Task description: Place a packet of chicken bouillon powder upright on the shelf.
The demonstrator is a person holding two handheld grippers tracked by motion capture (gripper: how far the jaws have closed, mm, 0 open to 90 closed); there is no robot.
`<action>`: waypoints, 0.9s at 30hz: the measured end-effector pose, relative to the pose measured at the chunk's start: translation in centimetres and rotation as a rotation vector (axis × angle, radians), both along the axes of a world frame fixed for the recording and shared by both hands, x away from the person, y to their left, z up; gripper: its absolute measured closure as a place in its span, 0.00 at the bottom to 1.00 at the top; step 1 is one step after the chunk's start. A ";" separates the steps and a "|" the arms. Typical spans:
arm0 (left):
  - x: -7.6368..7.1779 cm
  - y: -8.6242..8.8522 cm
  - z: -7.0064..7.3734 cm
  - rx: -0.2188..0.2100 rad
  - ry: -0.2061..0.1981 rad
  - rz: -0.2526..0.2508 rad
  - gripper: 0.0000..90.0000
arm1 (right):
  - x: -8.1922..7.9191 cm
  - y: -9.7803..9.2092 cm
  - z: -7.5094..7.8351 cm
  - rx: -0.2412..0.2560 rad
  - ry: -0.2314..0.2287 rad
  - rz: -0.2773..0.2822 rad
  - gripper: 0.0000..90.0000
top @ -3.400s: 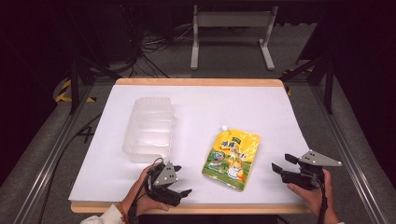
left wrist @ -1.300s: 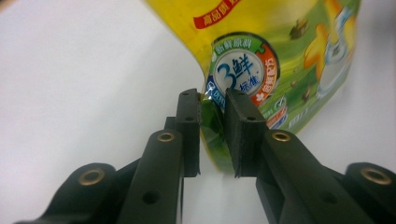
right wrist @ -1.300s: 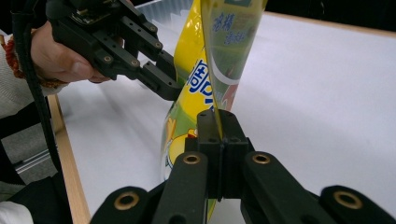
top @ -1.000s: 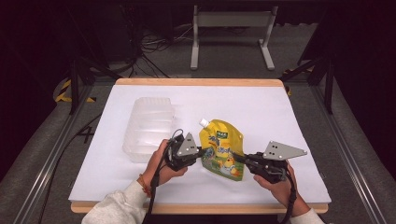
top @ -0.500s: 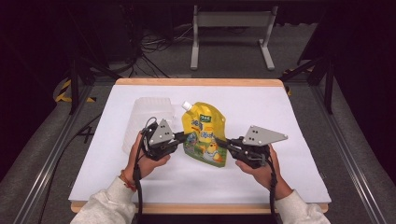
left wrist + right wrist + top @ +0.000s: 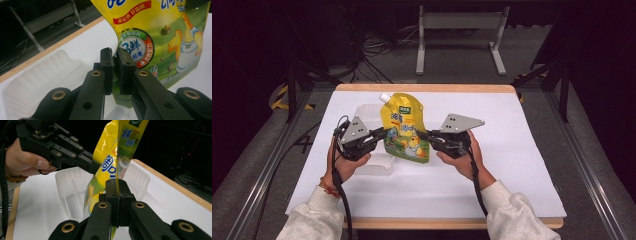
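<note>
Both grippers, left (image 6: 381, 134) and right (image 6: 424, 135), clamp my yellow pouch (image 6: 405, 125) by opposite edges, upright, just right of the clear tray (image 6: 371, 167).

The yellow pouch (image 6: 404, 131) looks like glossy printed plastic film, smooth with soft creases. The tray (image 6: 368, 114) is thin translucent plastic, ribbed and slightly shiny. The jaws are matt black plastic with brass-coloured rivets. The table (image 6: 522, 150) has a matt white cover and wooden edge.
</note>
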State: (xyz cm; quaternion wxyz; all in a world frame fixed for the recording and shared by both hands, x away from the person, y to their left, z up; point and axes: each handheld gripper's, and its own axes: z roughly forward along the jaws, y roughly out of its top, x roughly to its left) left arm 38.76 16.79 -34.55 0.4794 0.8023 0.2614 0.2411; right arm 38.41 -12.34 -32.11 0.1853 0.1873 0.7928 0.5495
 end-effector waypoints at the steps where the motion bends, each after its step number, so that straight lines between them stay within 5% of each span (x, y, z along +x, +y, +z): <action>1: 0.2 0.5 0.0 -0.009 -0.004 0.013 0.93 | 0.1 0.3 0.1 0.004 -0.005 0.003 1.00; 10: 1.5 2.3 -0.3 -0.023 -0.016 0.081 0.93 | 1.5 3.1 0.4 -0.036 -0.062 0.005 1.00; 27: 4.8 5.8 -1.6 -0.090 -0.011 0.179 0.92 | 5.7 7.2 -0.8 -0.021 -0.079 -0.016 1.00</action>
